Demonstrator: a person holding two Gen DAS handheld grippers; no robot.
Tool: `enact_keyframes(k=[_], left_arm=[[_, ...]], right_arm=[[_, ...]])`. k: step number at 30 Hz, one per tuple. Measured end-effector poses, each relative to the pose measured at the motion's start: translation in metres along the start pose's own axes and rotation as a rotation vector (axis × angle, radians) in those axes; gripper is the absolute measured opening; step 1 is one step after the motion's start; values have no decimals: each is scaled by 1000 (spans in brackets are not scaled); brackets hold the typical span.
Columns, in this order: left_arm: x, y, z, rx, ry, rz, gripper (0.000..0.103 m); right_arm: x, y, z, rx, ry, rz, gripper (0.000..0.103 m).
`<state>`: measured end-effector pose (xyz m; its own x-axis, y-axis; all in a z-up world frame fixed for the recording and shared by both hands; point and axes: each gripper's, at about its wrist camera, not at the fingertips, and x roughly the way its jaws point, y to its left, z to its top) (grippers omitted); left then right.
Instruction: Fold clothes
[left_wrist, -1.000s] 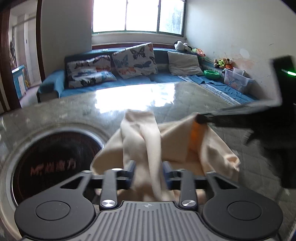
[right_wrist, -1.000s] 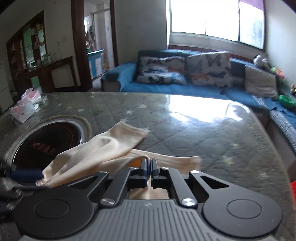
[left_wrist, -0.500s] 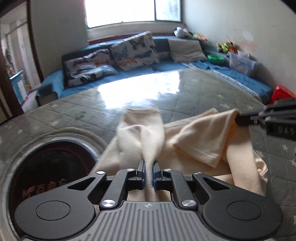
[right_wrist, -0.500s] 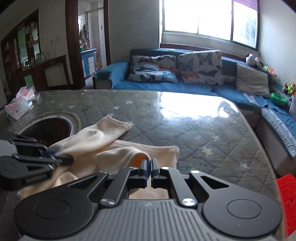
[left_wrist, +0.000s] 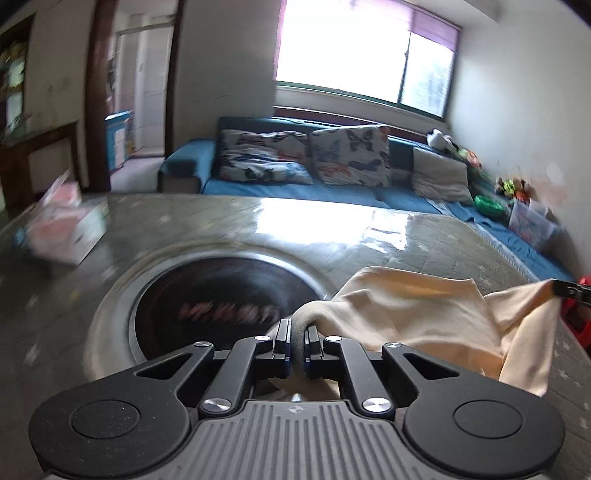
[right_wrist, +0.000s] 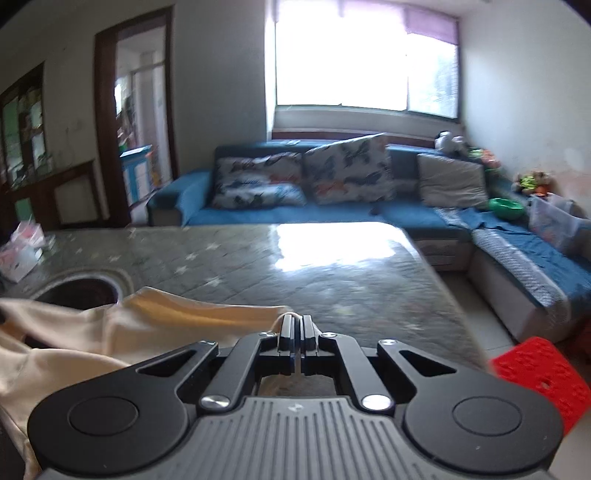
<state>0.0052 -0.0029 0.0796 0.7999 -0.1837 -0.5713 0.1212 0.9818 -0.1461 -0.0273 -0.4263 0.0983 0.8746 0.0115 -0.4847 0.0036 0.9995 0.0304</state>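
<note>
Cream garment (left_wrist: 436, 317) hangs stretched between my two grippers, above the near edge of the grey quilted table (left_wrist: 258, 221). My left gripper (left_wrist: 296, 349) is clamped on a rolled fold of the cloth, which bulges up between the closed jaws and runs off to my right. From there the fabric spreads wide and sags, then rises to a pinched corner at the far right of the left wrist view, where the tips of my right gripper (left_wrist: 570, 290) hold it. In the right wrist view, my right gripper (right_wrist: 297, 341) has its jaws pressed together with a thin edge of the garment (right_wrist: 110, 332) caught between them; the cloth trails off to my left in loose folds.

Ahead of my left gripper, set into the table, sits a round black induction cooktop (left_wrist: 221, 295) with a metal rim; its lettering is too blurred to read. Farther left on the table lies a pink tissue pack (left_wrist: 62, 225). Beyond the table runs a blue sofa (right_wrist: 258, 214) with butterfly-print cushions (right_wrist: 347, 170). Low to the right of my right gripper sits a red plastic stool (right_wrist: 539, 373).
</note>
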Motion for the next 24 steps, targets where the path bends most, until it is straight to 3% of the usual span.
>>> enact_keyframes(k=[6,11,15,18,21,22,24], left_arm=[[-29,32,-34,-80,55,21,7],[-37,51,-63,-135,112,62,8],[-45,56,-68,-133,119,97,9],[-52,45,-69,-87,105,59,10],[-49,16,-67,-21,109,-26,13],[-46,5,-68,1,113,-55,18],[-41,-17,-69,38,123,-113,30]], right_arm=[[-43,-31,-30,59,-19,-109,2],[-43,-65,-75,160,123,-184,4],[-50,-80,-92,196,160,-259,9],[-58,-84,-99,191,168,-246,11],[-57,-73,-96,128,163,-202,33],[-54,-66,-93,108,160,-184,42],[-44,-52,-87,60,158,-150,44]])
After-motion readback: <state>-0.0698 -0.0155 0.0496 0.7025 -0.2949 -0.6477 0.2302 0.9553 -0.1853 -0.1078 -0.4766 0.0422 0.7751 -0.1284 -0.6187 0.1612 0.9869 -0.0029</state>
